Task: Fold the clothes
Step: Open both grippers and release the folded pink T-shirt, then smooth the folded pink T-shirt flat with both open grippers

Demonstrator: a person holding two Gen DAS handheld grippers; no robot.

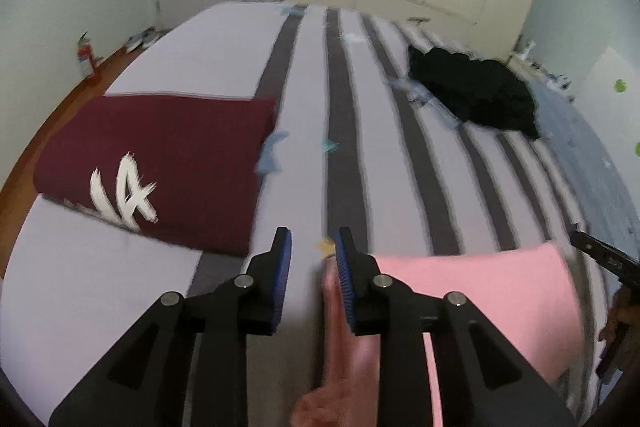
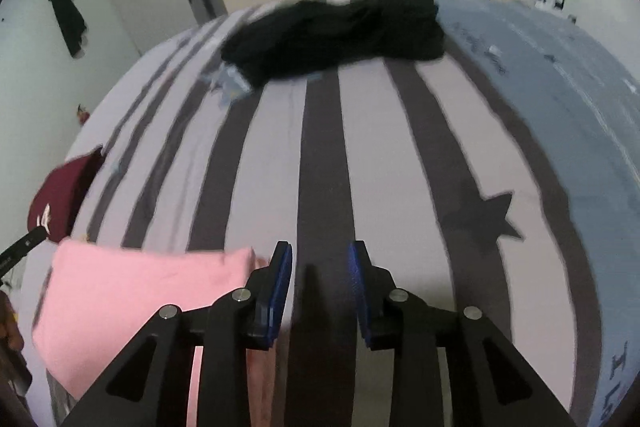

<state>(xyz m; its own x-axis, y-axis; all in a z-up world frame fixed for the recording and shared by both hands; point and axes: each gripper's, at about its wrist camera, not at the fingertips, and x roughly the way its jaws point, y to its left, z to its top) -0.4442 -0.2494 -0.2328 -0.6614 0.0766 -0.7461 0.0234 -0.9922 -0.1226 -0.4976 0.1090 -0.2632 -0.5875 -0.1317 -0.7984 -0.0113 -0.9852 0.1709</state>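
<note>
Now both claws, left claw (image 1: 312,247) and right claw (image 2: 320,259), stand narrowly parted, gripping nothing. Pink garment (image 1: 472,291) lies folded on the striped bed (image 2: 320,147). Next, judged: square its edges before reaching for the black heap (image 2: 336,31).

On the folded maroon garment (image 1: 160,163) you can read large white brush-stroke letters, "IA", with smaller print beneath them too blurred to make out. At the lower right edge of the bedspread (image 2: 618,379) you see dark letters, roughly "H" and "L", cut off.
</note>
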